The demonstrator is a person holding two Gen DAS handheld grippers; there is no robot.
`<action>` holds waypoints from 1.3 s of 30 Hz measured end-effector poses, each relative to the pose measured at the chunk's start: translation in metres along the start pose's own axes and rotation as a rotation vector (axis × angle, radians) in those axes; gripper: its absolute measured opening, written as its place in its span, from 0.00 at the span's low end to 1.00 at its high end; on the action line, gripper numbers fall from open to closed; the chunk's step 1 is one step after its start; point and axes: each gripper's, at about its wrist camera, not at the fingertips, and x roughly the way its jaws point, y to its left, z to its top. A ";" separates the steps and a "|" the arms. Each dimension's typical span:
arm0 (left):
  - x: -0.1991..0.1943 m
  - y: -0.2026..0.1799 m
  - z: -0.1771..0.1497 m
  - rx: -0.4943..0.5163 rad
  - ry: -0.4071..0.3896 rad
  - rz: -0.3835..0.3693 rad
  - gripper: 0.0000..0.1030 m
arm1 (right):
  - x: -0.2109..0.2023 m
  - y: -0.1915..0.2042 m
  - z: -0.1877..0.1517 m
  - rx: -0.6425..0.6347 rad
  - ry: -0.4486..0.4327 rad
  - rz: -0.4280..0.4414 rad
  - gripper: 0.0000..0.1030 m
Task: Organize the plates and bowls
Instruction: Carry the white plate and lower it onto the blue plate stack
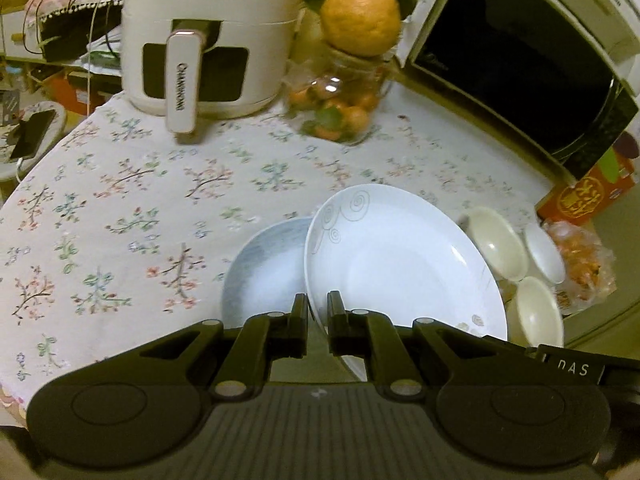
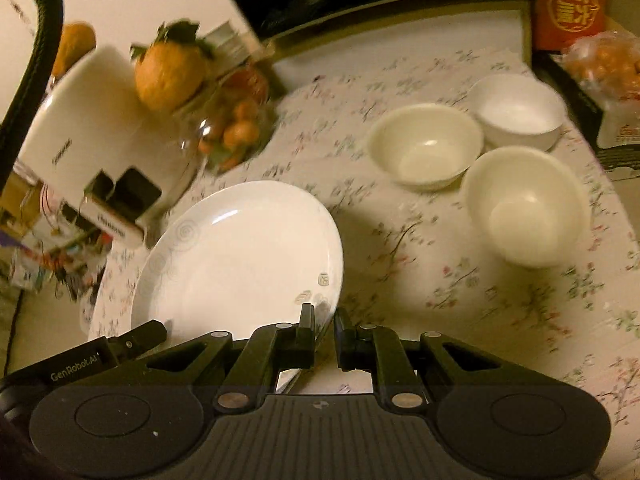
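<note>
A white plate with grey swirls (image 1: 400, 264) (image 2: 240, 256) is held tilted above the floral tablecloth. My left gripper (image 1: 318, 312) is shut on its near rim. My right gripper (image 2: 324, 324) is shut on the rim at the opposite side. A pale blue plate (image 1: 264, 272) lies on the cloth partly under the white plate's left edge; the right wrist view does not show it. Three bowls stand close together to the right: two cream ones (image 2: 426, 146) (image 2: 526, 204) and a white one (image 2: 520, 112).
A white air fryer (image 1: 208, 36) stands at the back left. Beside it is a glass jar of small oranges (image 1: 340, 104) topped by a big citrus fruit (image 1: 360, 16). A black microwave (image 1: 520, 68), a red box (image 2: 572, 4) and a bag of oranges (image 2: 604, 68) line the right.
</note>
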 end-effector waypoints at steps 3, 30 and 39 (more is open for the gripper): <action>0.005 0.007 -0.003 -0.001 0.010 0.015 0.07 | 0.008 0.007 -0.004 -0.016 0.018 -0.009 0.10; 0.012 0.028 -0.009 -0.011 0.022 0.084 0.09 | 0.035 0.039 -0.020 -0.104 0.060 -0.056 0.12; 0.014 0.026 -0.014 0.007 0.026 0.099 0.09 | 0.036 0.045 -0.023 -0.142 0.053 -0.090 0.12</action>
